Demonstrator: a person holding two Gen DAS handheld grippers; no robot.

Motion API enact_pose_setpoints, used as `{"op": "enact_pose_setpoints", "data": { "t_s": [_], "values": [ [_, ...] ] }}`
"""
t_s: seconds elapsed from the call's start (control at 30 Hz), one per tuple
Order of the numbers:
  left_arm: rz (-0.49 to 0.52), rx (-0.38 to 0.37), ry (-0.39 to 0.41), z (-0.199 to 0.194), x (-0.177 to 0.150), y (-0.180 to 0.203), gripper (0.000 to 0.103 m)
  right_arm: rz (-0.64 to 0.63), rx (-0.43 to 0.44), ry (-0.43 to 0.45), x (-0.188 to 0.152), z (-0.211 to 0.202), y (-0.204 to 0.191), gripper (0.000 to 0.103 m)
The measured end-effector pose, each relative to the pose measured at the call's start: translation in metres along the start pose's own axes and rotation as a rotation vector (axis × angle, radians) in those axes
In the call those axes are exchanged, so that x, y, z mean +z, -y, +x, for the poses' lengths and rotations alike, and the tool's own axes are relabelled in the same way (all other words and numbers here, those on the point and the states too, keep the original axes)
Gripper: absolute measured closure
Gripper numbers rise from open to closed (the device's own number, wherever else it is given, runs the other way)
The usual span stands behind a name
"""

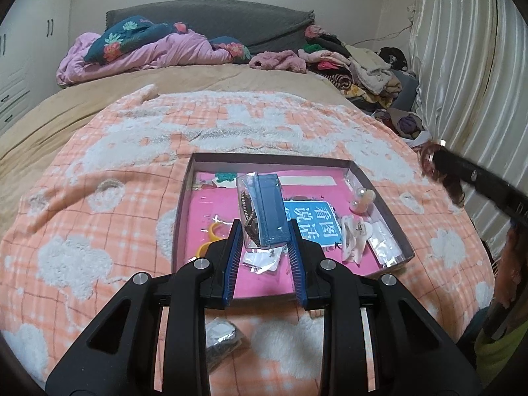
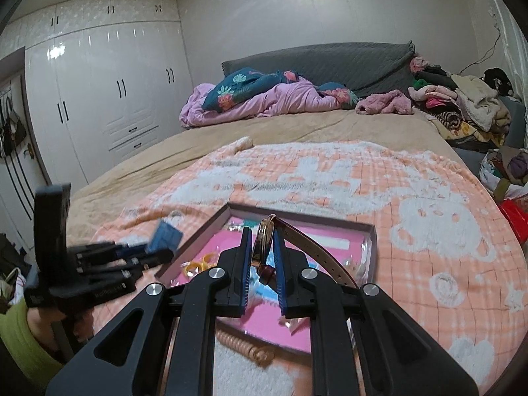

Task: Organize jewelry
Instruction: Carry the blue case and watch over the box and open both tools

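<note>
Bed (image 1: 99, 99) carries an orange-and-white checked blanket (image 1: 99, 198). On the blanket lies a shallow tray (image 1: 264, 157) with a pink floor, open side up.

Left tongs (image 1: 264, 236) are over the near half of the tray, pinching a clear packet (image 1: 262, 211) that has a blue card and a dark chain inside; the packet stands upright between the pads.

Right tongs (image 2: 262, 259) are above the tray's near edge, pinching a wristwatch (image 2: 264, 241) on edge, its case between the pads and the pale strap (image 2: 316, 254) trailing off to the right.

Loose in the tray: yellow rings (image 1: 211, 234) at left, a blue printed card (image 1: 313, 224), small clear bags (image 1: 386, 247) at right.

On the blanket, outside the tray: another bagged item (image 1: 224, 340) just below the left tongs, and a pale coiled cord (image 2: 244, 343) touching the tray's near wall.
</note>
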State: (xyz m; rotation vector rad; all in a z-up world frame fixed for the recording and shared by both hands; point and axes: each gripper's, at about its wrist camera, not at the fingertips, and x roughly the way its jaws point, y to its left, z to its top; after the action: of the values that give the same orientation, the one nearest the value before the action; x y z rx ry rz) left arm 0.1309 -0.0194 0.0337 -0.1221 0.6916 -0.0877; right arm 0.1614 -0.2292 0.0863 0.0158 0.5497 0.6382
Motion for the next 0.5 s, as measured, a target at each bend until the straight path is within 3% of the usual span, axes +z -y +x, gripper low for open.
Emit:
{"op": "enact_pose_setpoints", "data": {
  "t_s": [0.2,0.5],
  "values": [
    [0.013,0.006,-0.026,0.015,0.001,0.006,0.084,0.034,0.007,0.051,0.011,0.002,0.014,0.091],
    [0.03,0.013,-0.063,0.04,0.002,0.014,0.084,0.101,-0.03,-0.007,-0.008,0.021,0.046,0.091]
  ]
}}
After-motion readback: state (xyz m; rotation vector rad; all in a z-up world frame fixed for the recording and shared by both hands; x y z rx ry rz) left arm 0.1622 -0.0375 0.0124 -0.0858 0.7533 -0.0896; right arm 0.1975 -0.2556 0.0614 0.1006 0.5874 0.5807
